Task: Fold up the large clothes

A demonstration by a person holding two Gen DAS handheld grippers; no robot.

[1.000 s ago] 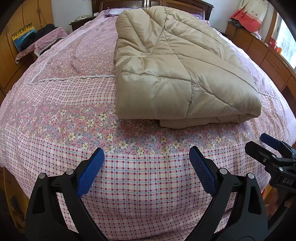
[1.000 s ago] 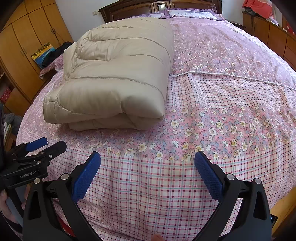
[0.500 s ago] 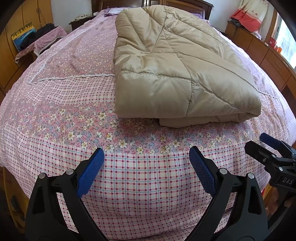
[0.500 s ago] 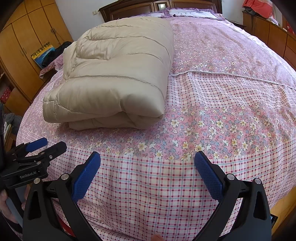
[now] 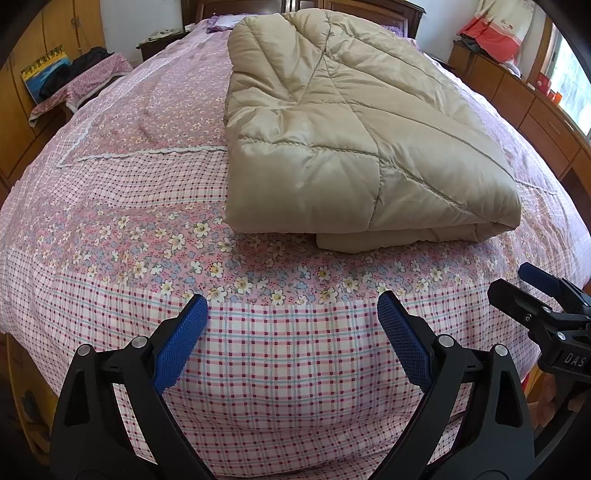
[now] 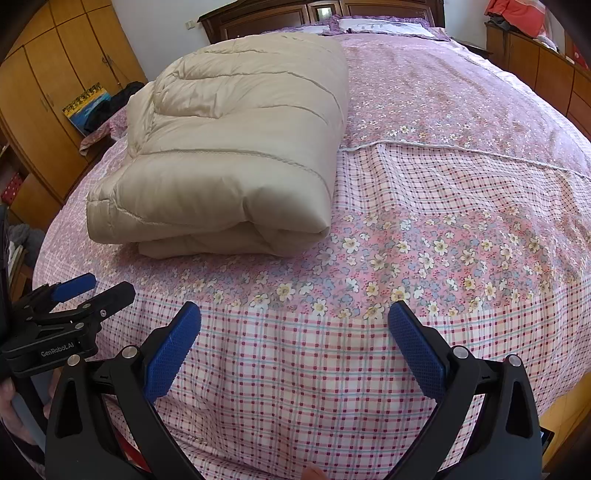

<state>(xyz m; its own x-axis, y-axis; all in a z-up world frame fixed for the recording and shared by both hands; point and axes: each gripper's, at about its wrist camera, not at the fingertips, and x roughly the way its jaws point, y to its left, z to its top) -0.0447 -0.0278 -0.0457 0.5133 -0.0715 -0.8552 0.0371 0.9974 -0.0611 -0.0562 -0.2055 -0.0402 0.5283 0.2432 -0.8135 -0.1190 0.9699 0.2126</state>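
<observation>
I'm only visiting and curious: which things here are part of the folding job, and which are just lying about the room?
Part of the job:
- beige padded garment, folded on the bed
- left gripper, open
- right gripper, open

Just lying about:
- dark clothes and picture by the wardrobe
- red cloth on the dresser

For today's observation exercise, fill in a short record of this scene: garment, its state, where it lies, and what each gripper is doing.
garment: beige quilted coat
state: folded into a thick stack, layers showing at its near edge
surface: bed with pink floral and checked bedspread
left gripper: open, empty, near the foot of the bed, apart from the coat
right gripper: open, empty, apart from the coat
background: wooden wardrobe beside the bed
</observation>
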